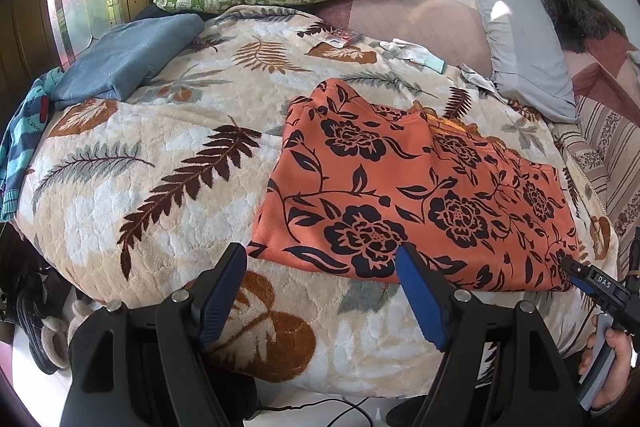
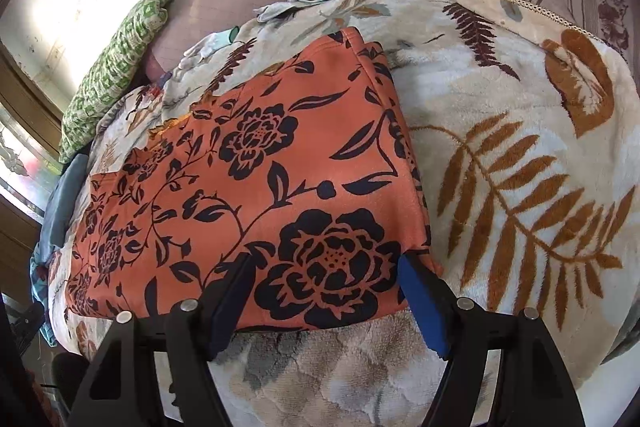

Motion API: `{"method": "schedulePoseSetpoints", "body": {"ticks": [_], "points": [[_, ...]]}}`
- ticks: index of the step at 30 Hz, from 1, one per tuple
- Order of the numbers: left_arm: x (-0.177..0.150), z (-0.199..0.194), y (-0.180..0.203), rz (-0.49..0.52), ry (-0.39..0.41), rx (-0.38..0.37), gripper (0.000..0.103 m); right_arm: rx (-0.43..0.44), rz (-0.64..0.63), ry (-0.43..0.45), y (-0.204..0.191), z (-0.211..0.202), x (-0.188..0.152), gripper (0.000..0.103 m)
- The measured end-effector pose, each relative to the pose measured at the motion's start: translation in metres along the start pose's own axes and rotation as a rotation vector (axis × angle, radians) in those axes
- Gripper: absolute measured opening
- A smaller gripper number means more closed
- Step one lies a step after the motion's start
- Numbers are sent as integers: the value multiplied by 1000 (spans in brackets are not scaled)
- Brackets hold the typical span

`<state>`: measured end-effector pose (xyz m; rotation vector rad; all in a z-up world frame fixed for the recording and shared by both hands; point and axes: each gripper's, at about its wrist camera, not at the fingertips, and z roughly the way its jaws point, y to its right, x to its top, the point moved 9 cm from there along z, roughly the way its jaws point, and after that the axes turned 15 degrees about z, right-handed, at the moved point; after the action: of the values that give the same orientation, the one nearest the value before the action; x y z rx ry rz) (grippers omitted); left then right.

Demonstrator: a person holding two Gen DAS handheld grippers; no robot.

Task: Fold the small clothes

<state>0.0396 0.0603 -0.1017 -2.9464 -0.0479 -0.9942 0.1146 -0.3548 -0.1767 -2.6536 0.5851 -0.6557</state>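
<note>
Left wrist view: the left gripper [image 1: 322, 291] hovers with its fingers wide apart and empty over the near left corner of the garment [image 1: 408, 187], an orange floral piece lying flat on the blanket [image 1: 168, 155] of the bed. The right gripper [image 1: 576, 273] sits at the garment's near right corner.

Right wrist view: the right gripper [image 2: 326, 293] has its fingers spread wide, straddling the garment's [image 2: 256, 179] near edge without pinching it.

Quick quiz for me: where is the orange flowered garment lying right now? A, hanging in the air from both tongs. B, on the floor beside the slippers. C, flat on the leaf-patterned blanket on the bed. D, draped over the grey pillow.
C: the orange flowered garment lies spread on the leaf-patterned blanket, with the left tongs and right tongs open at its near edge.
</note>
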Motion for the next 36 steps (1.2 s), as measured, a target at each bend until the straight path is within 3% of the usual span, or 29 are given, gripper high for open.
{"method": "schedulePoseSetpoints", "body": {"ticks": [18,20,22,24,26,29,36], "points": [[4,-2,20,95,-16,50,77,1,-27,19,-3,-3,-1,78],[4,-1,22,104,-20,51,77,30,-16,74,-5,-16,5,78],[3,-1,21,111,-19,61,77,75,-45,200,-12,-45,13,78],[1,2,19,102,-26,61,77,111,-58,241,-16,-58,13,78],[0,7,18,90,-43,56,77,104,-48,177,-13,-45,10,78],[-1,14,20,84,-63,50,77,-23,-19,-14,7,-2,-6,78],[-2,16,15,72,-45,54,77,0,-57,61,-4,-13,-1,78]]}}
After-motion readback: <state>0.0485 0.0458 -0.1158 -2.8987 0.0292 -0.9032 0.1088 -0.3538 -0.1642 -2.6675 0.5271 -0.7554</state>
